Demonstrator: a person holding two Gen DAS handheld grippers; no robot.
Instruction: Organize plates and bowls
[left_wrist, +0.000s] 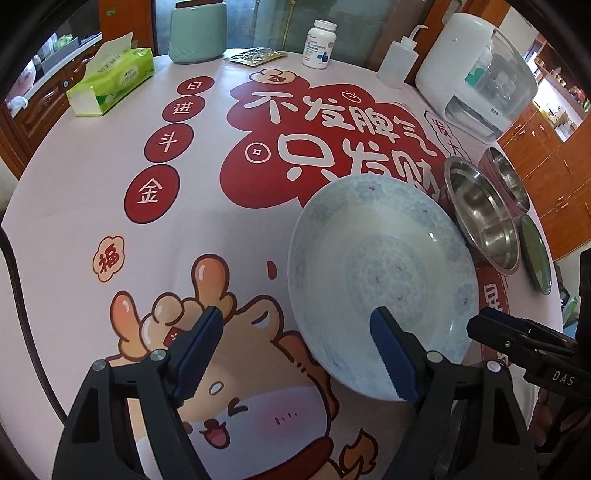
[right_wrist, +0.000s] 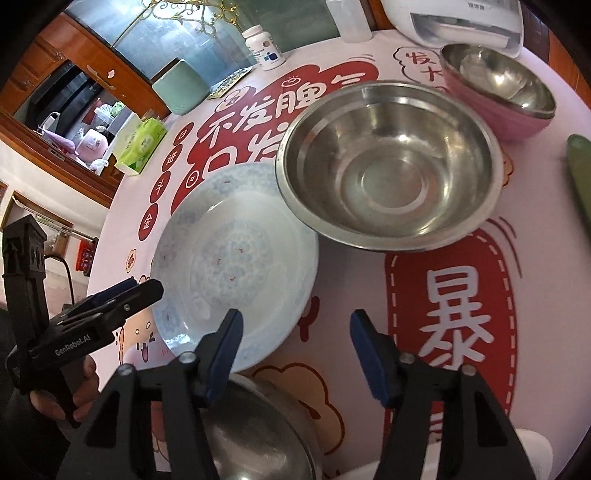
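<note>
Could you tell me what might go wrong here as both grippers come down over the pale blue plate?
The left gripper and right gripper, both open, converge on the pale blue plate; they could collide or tug its rim opposite ways. The plate's far edge sits right against the large steel bowl, so lifting or sliding it may knock that bowl. Its glazed rim looks slippery, so it may slip.

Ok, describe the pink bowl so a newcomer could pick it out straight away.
Start at the white appliance at the far edge of the round printed table. Just in front of it sits the pink bowl, beyond the big steel bowl. Both are shiny metal inside, but only this one is pink outside, and it is the smaller.
</note>
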